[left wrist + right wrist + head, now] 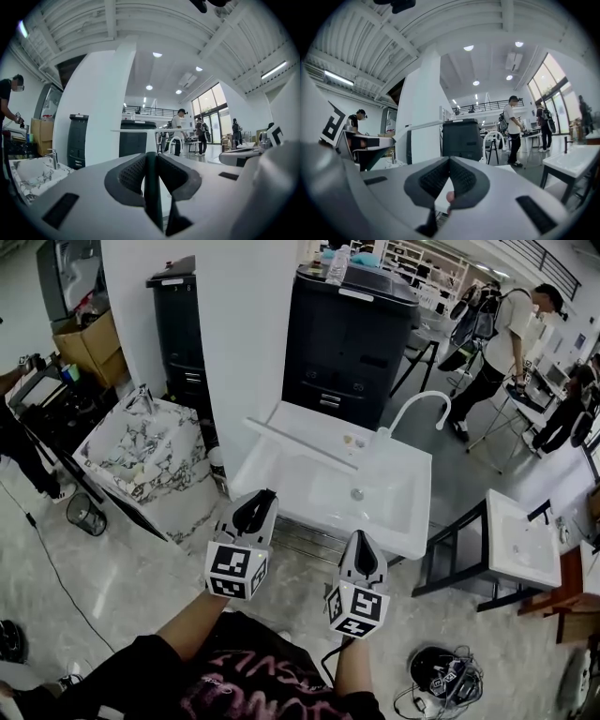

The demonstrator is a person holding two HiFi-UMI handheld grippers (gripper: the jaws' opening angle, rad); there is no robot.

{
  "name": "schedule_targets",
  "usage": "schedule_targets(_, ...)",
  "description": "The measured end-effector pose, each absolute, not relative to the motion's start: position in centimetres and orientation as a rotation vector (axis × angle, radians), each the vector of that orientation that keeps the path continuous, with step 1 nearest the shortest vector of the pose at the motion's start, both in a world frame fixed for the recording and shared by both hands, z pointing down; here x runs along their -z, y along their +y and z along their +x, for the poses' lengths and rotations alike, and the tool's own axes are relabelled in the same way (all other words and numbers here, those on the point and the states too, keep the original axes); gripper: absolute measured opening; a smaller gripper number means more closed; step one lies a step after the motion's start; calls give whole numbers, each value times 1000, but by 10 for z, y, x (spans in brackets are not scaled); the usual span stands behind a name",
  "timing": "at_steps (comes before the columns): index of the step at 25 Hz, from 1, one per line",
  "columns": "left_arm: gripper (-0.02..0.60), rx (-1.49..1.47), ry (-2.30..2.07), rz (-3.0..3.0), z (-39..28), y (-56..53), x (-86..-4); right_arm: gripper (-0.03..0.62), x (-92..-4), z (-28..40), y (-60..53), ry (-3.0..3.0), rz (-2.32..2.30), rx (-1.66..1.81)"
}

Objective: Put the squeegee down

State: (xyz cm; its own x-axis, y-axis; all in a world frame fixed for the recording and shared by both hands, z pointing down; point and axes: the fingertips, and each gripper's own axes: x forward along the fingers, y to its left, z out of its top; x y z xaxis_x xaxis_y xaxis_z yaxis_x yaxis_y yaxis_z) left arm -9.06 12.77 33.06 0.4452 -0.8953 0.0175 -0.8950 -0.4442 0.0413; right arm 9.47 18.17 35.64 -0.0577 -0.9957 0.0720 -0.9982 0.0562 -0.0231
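Note:
The squeegee shows in the left gripper view as a thin dark handle rising to a long white blade. My left gripper is shut on that handle. In the head view the white blade lies slantwise over the back left of the white sink, ahead of the left gripper. The handle is hard to make out there. I cannot tell whether the blade touches the sink. The right gripper hangs over the sink's front rim. Its jaws meet at the tips with nothing between them.
A curved white faucet stands at the sink's back right. Behind it are a black cabinet and a white pillar. A marble-patterned basin stands left, a small sink right. People work at the back right. Cables lie on the floor.

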Motion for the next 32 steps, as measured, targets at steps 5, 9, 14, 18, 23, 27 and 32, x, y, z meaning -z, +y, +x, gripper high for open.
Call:
schedule_targets(5,86,14,-1660,2621,-77,132,-333,20,-365,108,186,-2266,2102,-104)
schedule_targets(9,86,17,-1676,2620,-70,131,-331,20,-364,114,184,-2281,2094,-102)
schedule_targets(14,86,21,-1701,2613,-70,126,-333,20,-365,116,176,-2293,2090,-98)
schedule_targets(18,86,33,-1711,2619,-69,119,-334,20,-369,120,170,-2290,2092,-94)
schedule_targets(23,86,40,-1705,2623,-70,101,-337,20,-372,122,154,-2289,2115,-123)
schedule_targets(27,86,31,-1693,2616,-71,84,-345,20,-377,119,136,-2279,2107,-127)
schedule_targets(32,86,19,-1674,2609,-72,58,-354,20,-382,113,111,-2274,2094,-120)
